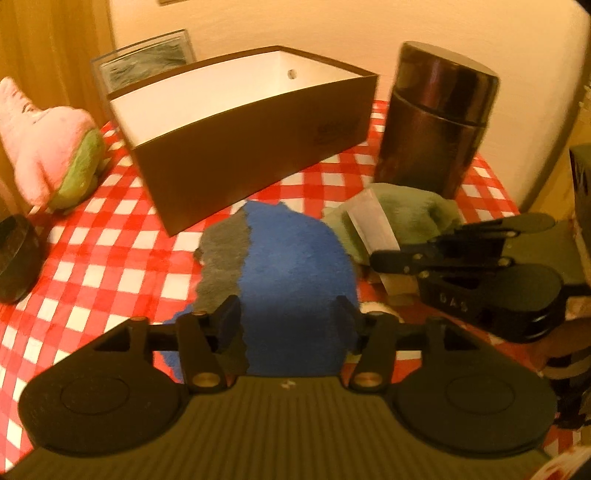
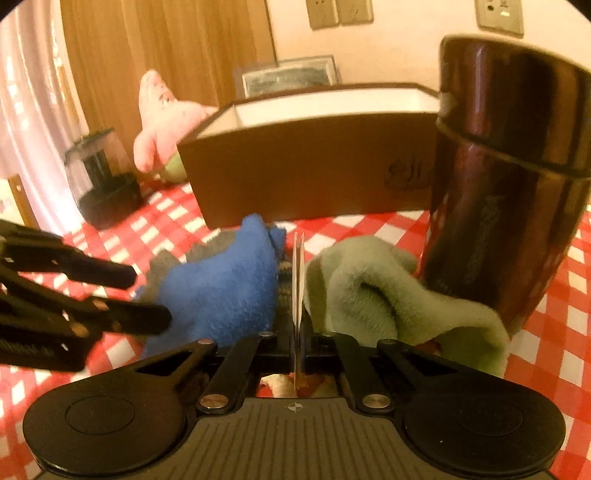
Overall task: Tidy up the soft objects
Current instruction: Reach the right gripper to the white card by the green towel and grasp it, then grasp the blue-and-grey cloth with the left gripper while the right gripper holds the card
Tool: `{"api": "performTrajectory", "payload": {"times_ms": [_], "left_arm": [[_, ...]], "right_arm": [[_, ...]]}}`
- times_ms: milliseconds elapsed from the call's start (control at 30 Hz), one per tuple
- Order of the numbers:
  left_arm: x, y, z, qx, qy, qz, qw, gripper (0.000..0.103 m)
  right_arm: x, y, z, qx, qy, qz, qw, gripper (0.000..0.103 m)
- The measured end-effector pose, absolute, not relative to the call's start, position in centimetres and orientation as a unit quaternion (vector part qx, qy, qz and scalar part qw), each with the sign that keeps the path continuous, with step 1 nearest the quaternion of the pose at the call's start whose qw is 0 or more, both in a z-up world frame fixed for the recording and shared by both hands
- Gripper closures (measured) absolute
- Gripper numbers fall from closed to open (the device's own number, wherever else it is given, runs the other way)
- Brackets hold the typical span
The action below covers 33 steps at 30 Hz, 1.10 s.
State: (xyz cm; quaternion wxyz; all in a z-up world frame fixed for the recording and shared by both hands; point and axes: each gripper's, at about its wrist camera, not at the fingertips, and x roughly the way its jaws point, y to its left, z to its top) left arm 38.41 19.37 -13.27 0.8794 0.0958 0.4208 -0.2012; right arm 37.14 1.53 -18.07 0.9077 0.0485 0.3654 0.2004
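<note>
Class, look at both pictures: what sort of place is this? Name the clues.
Probably a room in a home: a table under a red-and-white checked cloth, wall sockets and a curtain behind.

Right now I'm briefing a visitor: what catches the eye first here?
The blue and grey sock in mid-table on the red-checked tablecloth, between the left gripper's open fingers. Behind it stands an open brown box, white inside, with a dark canister at its right and a pink plush star far left.

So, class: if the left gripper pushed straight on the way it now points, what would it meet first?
The left gripper would most likely meet the blue soft item first; it already lies between the open jaws. The brown box stands beyond it.
</note>
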Motion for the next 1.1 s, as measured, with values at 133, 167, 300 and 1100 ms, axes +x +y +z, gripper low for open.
{"api": "performTrajectory", "payload": {"times_ms": [133,167,300,1100], "left_arm": [[37.8,18.2,-13.9,0.126,0.404,-0.227,0.877,0.036],[37.7,17.8,-14.2,0.137,0.403,-0.229,0.875,0.036],[37.4,16.4,-15.9,0.187,0.395,-0.230,0.869,0.036],[34.7,23.1,-8.9,0.080,0.327,-0.183,0.924,0.093]], "right_arm": [[36.0,0.8,-17.1,0.059,0.364,0.199,0.908,0.101],[35.8,0.6,-17.0,0.063,0.368,0.198,0.907,0.101],[34.8,0.0,-17.1,0.080,0.382,0.190,0.901,0.101],[28.8,-1.4,-12.5,0.097,0.367,0.164,0.911,0.101]]}}
